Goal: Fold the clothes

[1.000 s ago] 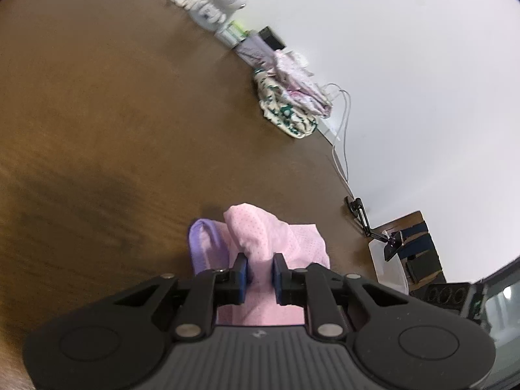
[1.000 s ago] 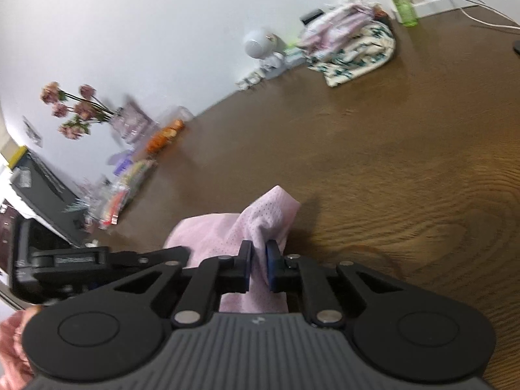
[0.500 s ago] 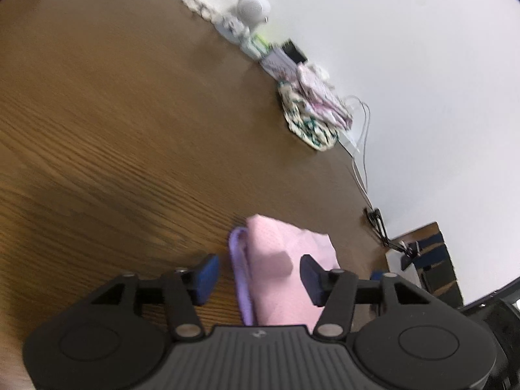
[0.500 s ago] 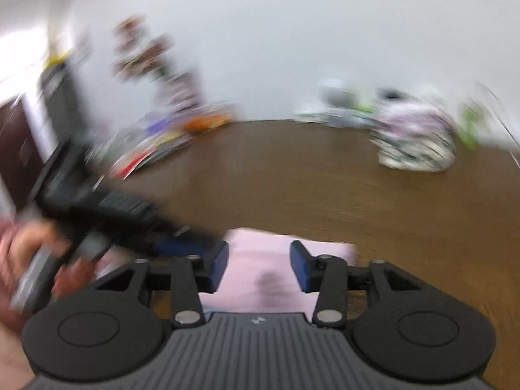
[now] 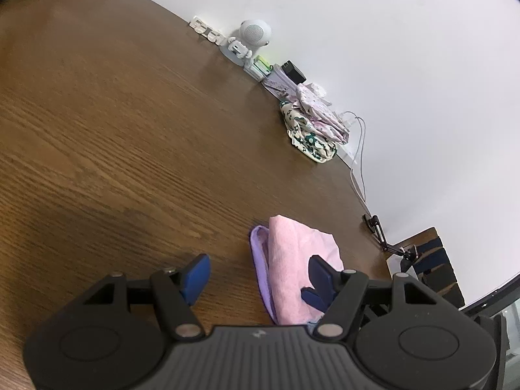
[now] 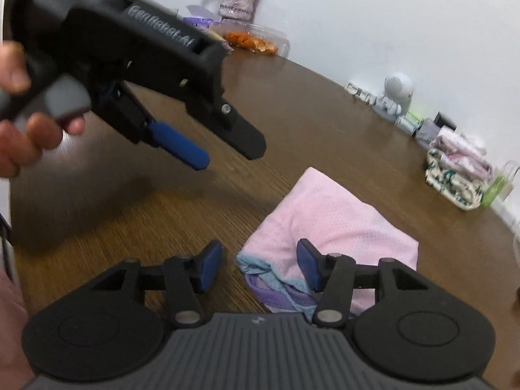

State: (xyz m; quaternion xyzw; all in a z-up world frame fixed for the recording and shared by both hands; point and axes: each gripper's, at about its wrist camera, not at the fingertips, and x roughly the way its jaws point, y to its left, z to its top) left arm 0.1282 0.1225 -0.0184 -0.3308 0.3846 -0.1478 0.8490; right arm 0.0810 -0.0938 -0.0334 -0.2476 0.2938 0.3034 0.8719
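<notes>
A folded pink garment (image 6: pixel 328 217) with a purple and light-blue edge lies on the brown wooden table (image 6: pixel 325 136); it also shows in the left wrist view (image 5: pixel 292 260). My left gripper (image 5: pixel 256 273) is open and empty, just above and left of the garment; it also shows in the right wrist view (image 6: pixel 208 149), raised above the table. My right gripper (image 6: pixel 260 265) is open and empty, its jaws spread over the garment's near corner without holding it.
A stack of folded patterned clothes (image 5: pixel 312 126) sits at the table's far edge by the wall, also in the right wrist view (image 6: pixel 455 175). A small white robot figure (image 5: pixel 250 39), small boxes, cables, a green bottle (image 6: pixel 497 185), a food tray (image 6: pixel 256 37) and a flower vase (image 6: pixel 235 0) line the wall.
Both grippers were shut on the pink garment a second ago. They have opened, let it go onto the table and drawn back; the left one has lifted away to the left.
</notes>
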